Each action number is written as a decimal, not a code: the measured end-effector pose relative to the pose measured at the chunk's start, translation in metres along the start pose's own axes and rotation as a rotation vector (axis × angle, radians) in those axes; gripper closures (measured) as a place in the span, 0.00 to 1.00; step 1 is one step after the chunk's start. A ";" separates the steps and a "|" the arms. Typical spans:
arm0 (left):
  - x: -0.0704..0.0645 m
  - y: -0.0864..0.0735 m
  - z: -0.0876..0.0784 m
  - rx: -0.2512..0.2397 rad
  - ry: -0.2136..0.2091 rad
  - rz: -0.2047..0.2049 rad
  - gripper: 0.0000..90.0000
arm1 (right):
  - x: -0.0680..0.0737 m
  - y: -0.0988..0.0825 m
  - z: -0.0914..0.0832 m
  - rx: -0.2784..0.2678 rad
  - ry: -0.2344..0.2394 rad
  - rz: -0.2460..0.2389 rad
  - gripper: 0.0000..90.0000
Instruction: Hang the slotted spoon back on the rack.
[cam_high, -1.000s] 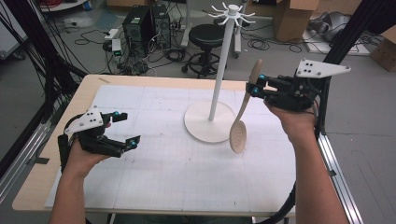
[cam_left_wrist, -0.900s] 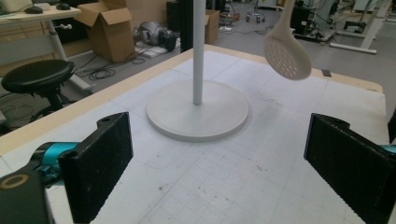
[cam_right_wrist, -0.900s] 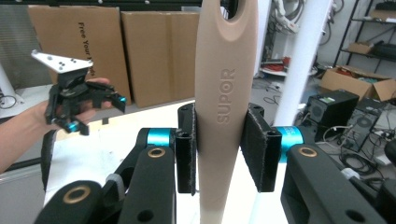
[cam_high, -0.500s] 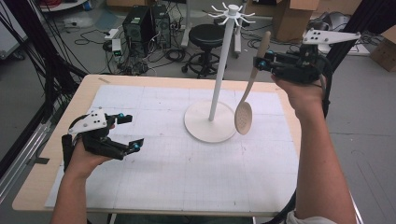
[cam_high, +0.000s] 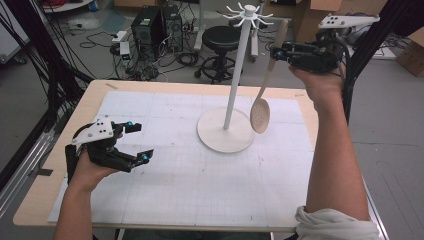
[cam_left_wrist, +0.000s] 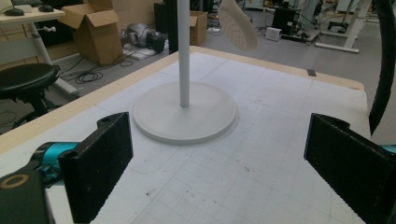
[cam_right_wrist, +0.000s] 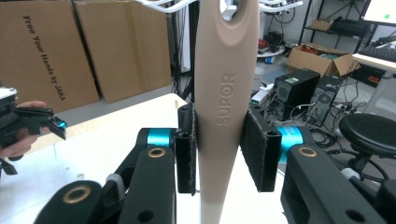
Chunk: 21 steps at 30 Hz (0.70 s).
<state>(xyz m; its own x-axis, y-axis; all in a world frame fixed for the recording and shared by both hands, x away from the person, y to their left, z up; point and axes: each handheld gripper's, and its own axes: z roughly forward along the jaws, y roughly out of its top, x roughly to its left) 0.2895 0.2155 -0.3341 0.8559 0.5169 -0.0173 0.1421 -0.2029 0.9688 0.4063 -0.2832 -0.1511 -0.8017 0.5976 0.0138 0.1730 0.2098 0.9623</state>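
The right gripper (cam_high: 278, 52) is clamped on the handle of a beige slotted spoon (cam_high: 261, 113), its two black pads pressing the handle from either side in the right gripper view, where the word SUPOR runs along the handle (cam_right_wrist: 226, 93) and the hanging hole sits at the very top of the frame. From the high view the spoon hangs in the air, tilted, handle end up near the white hooks at the head of the hanging rack (cam_high: 238, 75) and perforated bowl down over the far right part of the table (cam_high: 60, 200), just beside the rack's round base (cam_high: 220, 137) and clear of the white pole. The hand holding it is raised well above the tabletop, at the right rear edge.

The left gripper (cam_high: 134, 141) sits low over the near left of the white gridded mat (cam_high: 175, 190), its jaws spread wide with nothing between them. In the left gripper view those two jaws frame the round base (cam_left_wrist: 184, 116) and the pole rising from it, with the spoon's bowl (cam_left_wrist: 238, 28) showing at the top, off the surface.

Boxes, a black stool (cam_high: 222, 37) and computer towers stand on the floor beyond the table
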 end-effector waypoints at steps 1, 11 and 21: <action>0.000 0.000 -0.001 -0.001 0.001 0.001 0.10 | -0.001 0.001 0.001 0.006 0.001 0.005 0.76; -0.001 0.000 0.002 0.006 0.005 0.008 0.10 | -0.004 0.002 0.017 0.036 0.011 -0.002 0.76; -0.001 0.000 0.002 0.008 0.004 0.010 0.10 | -0.001 0.009 0.025 0.070 0.019 -0.012 0.76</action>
<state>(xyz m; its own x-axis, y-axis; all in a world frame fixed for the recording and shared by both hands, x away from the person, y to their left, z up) 0.2892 0.2135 -0.3345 0.8554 0.5180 -0.0068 0.1378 -0.2148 0.9669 0.4231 -0.2631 -0.1496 -0.8146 0.5799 0.0083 0.2025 0.2710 0.9410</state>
